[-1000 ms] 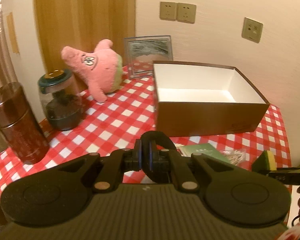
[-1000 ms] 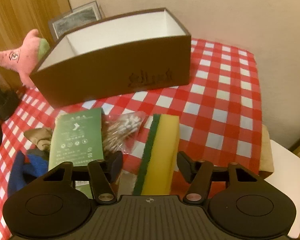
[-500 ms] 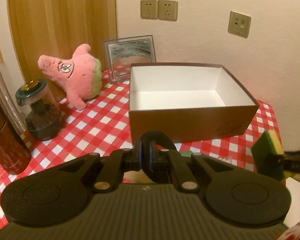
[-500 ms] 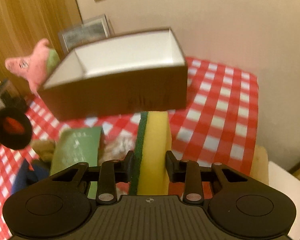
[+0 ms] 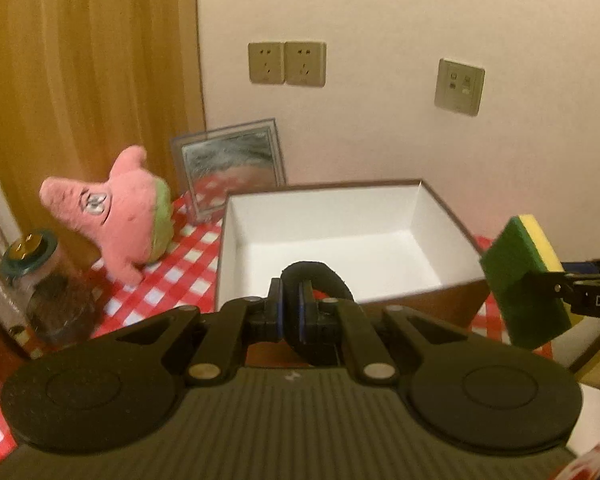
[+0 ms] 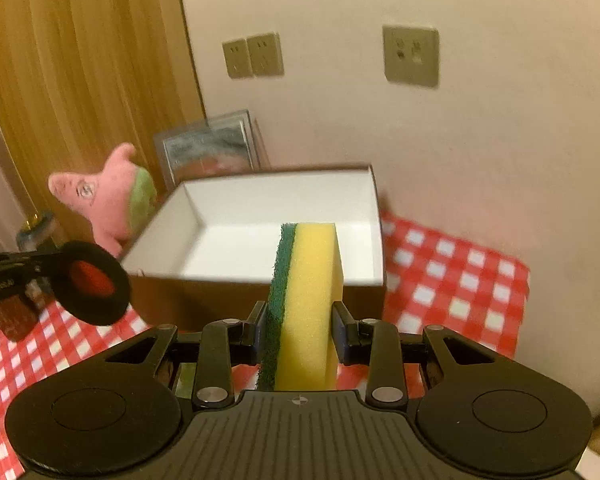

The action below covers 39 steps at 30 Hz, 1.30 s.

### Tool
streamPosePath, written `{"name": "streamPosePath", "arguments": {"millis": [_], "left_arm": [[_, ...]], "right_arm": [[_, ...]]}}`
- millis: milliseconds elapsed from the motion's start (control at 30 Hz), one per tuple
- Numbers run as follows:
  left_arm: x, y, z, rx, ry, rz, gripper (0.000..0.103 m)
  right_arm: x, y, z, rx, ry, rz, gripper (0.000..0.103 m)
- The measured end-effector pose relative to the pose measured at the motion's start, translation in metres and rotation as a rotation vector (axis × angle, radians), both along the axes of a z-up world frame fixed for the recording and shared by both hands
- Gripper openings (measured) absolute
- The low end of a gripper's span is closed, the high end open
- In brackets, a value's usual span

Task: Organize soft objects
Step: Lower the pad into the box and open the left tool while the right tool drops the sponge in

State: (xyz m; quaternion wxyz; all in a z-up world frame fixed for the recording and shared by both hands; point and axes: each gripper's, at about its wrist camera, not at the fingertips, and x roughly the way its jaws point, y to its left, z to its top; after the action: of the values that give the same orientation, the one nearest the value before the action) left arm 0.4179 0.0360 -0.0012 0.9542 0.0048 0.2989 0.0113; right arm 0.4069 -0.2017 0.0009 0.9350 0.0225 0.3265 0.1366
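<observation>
Foam, light and springy, the sponge (image 6: 308, 300) sits clamped in the right gripper (image 6: 300, 332) above the box's (image 5: 340, 240) near wall; held across its faces, it squashes (green scourer leftward); the left gripper (image 5: 290, 312) pinches a black ring (image 6: 92, 282).

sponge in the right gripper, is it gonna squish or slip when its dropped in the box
The sponge looks like soft foam, so probably light and squashy under the right gripper. Its green scouring face likely gives grip, so slipping seems unlikely. Dropped into the box, it would probably land gently, maybe bounce a little.
</observation>
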Motion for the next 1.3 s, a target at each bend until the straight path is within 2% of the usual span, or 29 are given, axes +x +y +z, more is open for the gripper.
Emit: {"name": "streamPosePath", "arguments": {"millis": [267, 367, 667, 933, 1033, 1100, 1167, 1300], "left_arm": [[0.059, -0.013, 0.015, 0.015, -0.037, -0.011, 0.007], [0.083, -0.014, 0.012, 0.017, -0.031, -0.013, 0.007], [0.147, -0.007, -0.029, 0.017, 0.079, -0.005, 0.007], [0.181, 0.003, -0.059, -0.007, 0.162, -0.022, 0.007], [0.191, 0.004, -0.067, -0.019, 0.202, -0.057, 0.013], [0.196, 0.004, -0.07, -0.019, 0.219, -0.074, 0.026], [0.197, 0.003, -0.071, 0.002, 0.222, -0.084, 0.035], [0.197, 0.008, -0.072, 0.001, 0.223, -0.078, 0.035]], "right_arm": [[0.051, 0.013, 0.018, 0.015, -0.067, 0.047, 0.034], [0.075, 0.02, 0.016, 0.021, -0.065, 0.053, 0.033], [0.133, 0.031, -0.016, 0.004, -0.002, 0.056, 0.034], [0.163, 0.035, -0.041, 0.002, 0.045, 0.051, 0.033], [0.168, 0.038, -0.047, 0.004, 0.053, 0.05, 0.034], [0.17, 0.038, -0.05, 0.004, 0.059, 0.048, 0.034], [0.172, 0.038, -0.052, 0.003, 0.065, 0.046, 0.034], [0.176, 0.038, -0.055, -0.001, 0.071, 0.041, 0.034]]}}
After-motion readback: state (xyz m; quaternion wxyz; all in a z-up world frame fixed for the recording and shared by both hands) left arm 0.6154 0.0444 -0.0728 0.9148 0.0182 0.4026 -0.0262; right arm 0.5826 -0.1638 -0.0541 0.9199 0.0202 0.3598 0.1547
